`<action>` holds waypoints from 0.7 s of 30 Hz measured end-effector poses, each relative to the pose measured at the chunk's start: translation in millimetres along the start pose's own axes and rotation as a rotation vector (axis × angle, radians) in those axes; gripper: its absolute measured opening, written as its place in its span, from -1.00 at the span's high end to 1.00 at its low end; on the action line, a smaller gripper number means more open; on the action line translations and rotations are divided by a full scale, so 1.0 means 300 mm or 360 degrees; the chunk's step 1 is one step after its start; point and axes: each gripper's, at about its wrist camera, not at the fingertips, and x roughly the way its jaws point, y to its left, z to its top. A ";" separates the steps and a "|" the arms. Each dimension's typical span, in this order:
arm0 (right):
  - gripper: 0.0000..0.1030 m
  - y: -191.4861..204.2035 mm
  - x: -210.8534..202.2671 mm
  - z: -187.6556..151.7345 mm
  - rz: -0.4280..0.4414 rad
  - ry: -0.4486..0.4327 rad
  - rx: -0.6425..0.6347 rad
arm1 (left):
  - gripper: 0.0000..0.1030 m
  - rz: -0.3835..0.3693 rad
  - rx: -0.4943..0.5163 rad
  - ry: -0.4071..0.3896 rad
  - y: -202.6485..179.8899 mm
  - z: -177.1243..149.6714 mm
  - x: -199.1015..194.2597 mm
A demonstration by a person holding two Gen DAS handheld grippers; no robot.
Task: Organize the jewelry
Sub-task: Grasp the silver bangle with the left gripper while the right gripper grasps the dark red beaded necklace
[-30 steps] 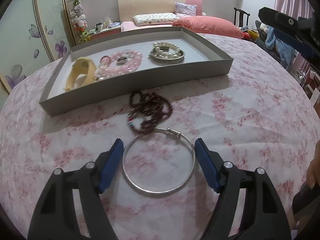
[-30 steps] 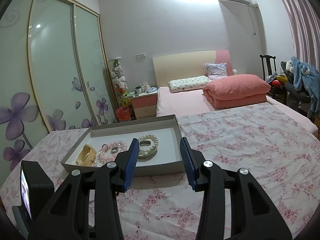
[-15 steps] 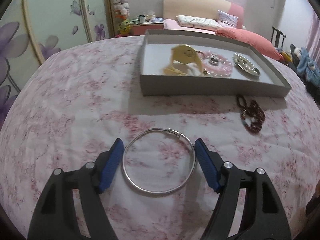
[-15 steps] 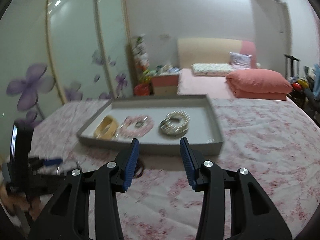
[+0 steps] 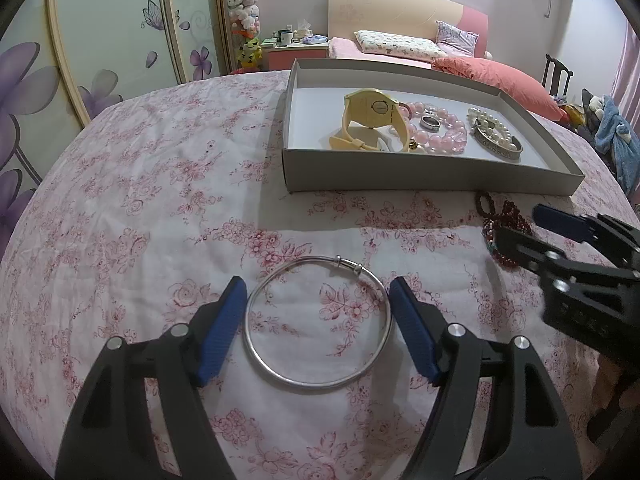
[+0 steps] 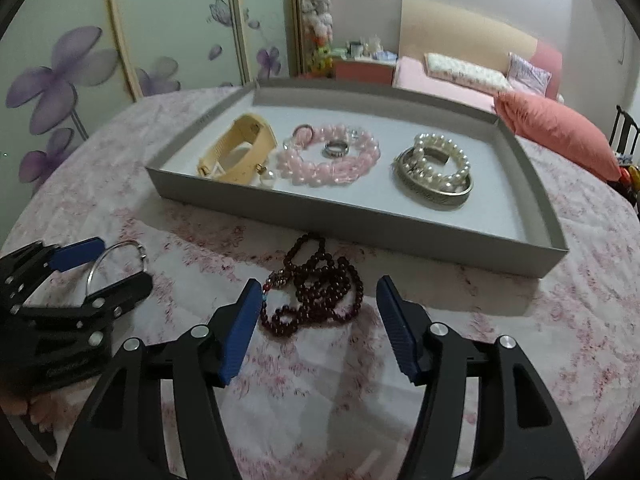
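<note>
Using the grey cardboard tray [image 6: 532, 184] as the landmark here, it's a shallow rectangular box with matte walls, sitting on a round table under a wrinkly white cloth with pink roses [image 5: 160, 184].

Left of the tray and nearer the camera, the left gripper [image 5: 318, 322] is hanging over a thin silver bangle [image 5: 280, 374], a smooth shiny wire hoop with a little clasp bump on its far side. The ribbed blue pads [image 5: 222, 330] are sitting just outside the hoop on both sides; they look right beside it, and I honestly can't tell whether they're pressing on it or just bracketing it. Wide spread either way.

Inside the tray, going left to right: a pale yellow plastic watch [image 6: 240, 148] with a rubbery strap, then a chunky pink bead bracelet [image 6: 332, 164] looking glossy and translucent, with a small metal ring [image 6: 336, 149] lying in its middle, then a white pearl bracelet [image 6: 440, 164] piled on a flat engraved metal bangle [image 6: 434, 194].

Just in front of the tray's near wall, a dark red bead strand [image 6: 316, 292] is lying in a loose tangle of tiny round beads. The right gripper [image 6: 318, 322] is hovering over it, jaws having just been opening, now standing wide with the heap's near edge between the pads, not squeezing it.
</note>
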 end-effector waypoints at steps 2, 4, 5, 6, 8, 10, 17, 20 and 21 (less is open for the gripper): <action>-0.18 0.008 0.016 0.008 -0.0013 0.0026 -0.0013 | -0.38 0.0000 0.0000 0.0000 0.003 -0.001 0.002; -0.12 0.013 0.016 0.012 -0.0007 0.0024 -0.0023 | -0.38 0.0000 -0.0001 0.0000 0.002 -0.001 0.002; 0.13 0.011 0.011 0.010 -0.0004 0.0015 -0.0024 | -0.38 0.0000 -0.0001 0.0000 0.003 -0.001 0.002; 0.43 0.008 0.010 0.009 -0.0007 0.0010 -0.0020 | -0.38 0.0000 -0.0001 0.0000 0.001 0.000 0.000; 0.68 -0.007 0.005 0.004 -0.0008 0.0006 0.0010 | -0.38 0.0000 -0.0001 0.0000 0.003 -0.001 0.002; 0.75 -0.027 0.001 -0.004 -0.0011 0.0005 0.0039 | -0.38 0.0000 -0.0001 0.0000 0.003 -0.001 0.002; 0.78 -0.095 -0.055 -0.069 -0.0083 0.0009 0.0145 | -0.38 0.0000 -0.0001 0.0000 0.001 0.000 0.001; 0.78 -0.129 -0.093 -0.108 -0.0096 0.0022 0.0207 | -0.39 0.0000 -0.0001 0.0000 0.003 -0.001 0.002; 0.79 -0.140 -0.106 -0.124 -0.0099 0.0022 0.0234 | -0.38 0.0001 -0.0001 0.0000 0.003 -0.001 0.002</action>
